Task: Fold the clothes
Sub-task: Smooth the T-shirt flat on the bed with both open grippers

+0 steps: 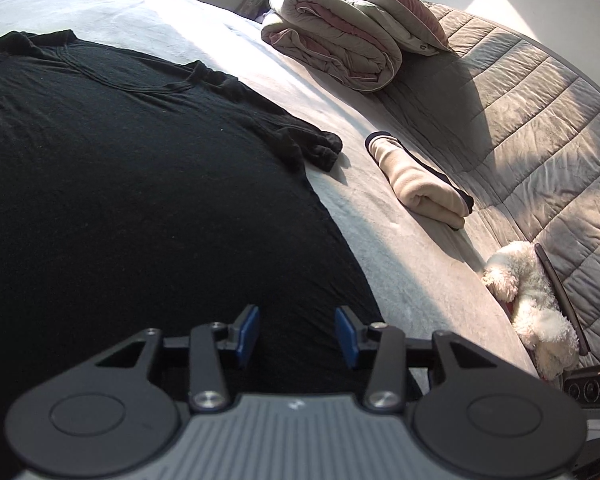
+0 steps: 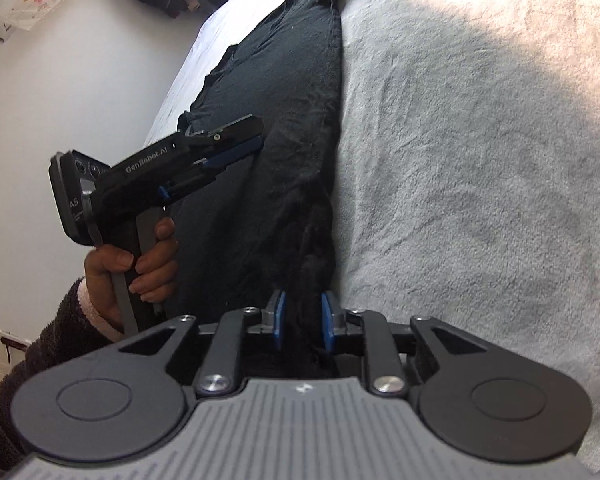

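Note:
A black T-shirt [image 1: 140,184] lies spread flat on the pale bedsheet [image 1: 400,264], collar at the far side. My left gripper [image 1: 297,334] hovers over its near hem, open, with nothing between the blue pads [image 1: 246,334]. In the right wrist view the same T-shirt [image 2: 284,120] runs away along the sheet [image 2: 480,160]. My right gripper [image 2: 303,320] is shut on a bunched fold of the shirt's near edge. A hand [image 2: 140,264] holds the left gripper [image 2: 258,134] to the left, above the shirt.
A folded beige garment [image 1: 420,184] lies right of the shirt. A rolled quilt with a pillow [image 1: 340,52] sits at the far end. A white fluffy toy or dog [image 1: 536,300] rests against a grey quilted cover [image 1: 540,120]. A white wall [image 2: 60,100] borders the bed's left side.

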`<state>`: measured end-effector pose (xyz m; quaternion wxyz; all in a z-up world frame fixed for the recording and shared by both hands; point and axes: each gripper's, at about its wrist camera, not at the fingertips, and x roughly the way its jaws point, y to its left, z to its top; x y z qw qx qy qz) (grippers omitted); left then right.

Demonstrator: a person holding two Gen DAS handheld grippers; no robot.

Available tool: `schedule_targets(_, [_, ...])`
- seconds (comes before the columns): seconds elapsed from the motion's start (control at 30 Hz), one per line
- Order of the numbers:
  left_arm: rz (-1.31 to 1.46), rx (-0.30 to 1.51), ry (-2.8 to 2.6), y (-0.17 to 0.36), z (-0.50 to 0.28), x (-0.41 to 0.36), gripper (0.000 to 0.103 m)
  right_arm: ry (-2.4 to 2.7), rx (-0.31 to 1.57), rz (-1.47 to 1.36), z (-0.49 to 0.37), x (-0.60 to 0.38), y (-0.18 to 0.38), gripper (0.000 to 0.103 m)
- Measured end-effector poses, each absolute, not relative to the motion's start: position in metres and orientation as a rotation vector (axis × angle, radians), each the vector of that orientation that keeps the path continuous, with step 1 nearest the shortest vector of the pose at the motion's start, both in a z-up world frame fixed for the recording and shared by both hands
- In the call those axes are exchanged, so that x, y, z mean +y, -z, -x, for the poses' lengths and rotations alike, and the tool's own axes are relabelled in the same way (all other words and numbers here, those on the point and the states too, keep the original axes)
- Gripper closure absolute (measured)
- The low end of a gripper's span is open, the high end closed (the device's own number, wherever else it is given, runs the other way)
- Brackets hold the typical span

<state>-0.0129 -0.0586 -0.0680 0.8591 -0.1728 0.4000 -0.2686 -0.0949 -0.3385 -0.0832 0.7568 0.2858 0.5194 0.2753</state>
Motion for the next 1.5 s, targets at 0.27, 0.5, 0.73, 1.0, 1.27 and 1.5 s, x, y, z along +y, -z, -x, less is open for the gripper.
schedule_targets(0.27, [0.335,0.796,0.512,0.064,0.027,-0.003,0.050,-0.637,1.214,-0.524,0.095,-0.344,0.077,0.099])
schedule_targets(0.5, [0.374,0.759,0.374,0.061,0.026,0.058,0.043,-0.571,1.144,-0.445,0.084,-0.339,0.054,0.058])
schedule_targets(0.73, [0.369,0.704,0.218,0.050,0.026,0.107,0.032,-0.493,1.082,-0.434,0.056,-0.326,0.043,0.057])
schedule_targets(1.0, [0.430,0.731,0.083,0.049,0.022,0.163,0.034,-0.457,1.005,-0.415,0.036,-0.287,0.032,0.057])
schedule_targets(1.27, [0.443,0.755,0.125,0.058,0.018,0.178,0.057,-0.487,0.978,-0.299,-0.003,-0.207,0.014,0.069])
schedule_targets(1.5, [0.523,0.755,0.227,0.069,0.015,0.182,0.066,-0.610,0.970,-0.247,-0.044,-0.113,0.004,0.069])
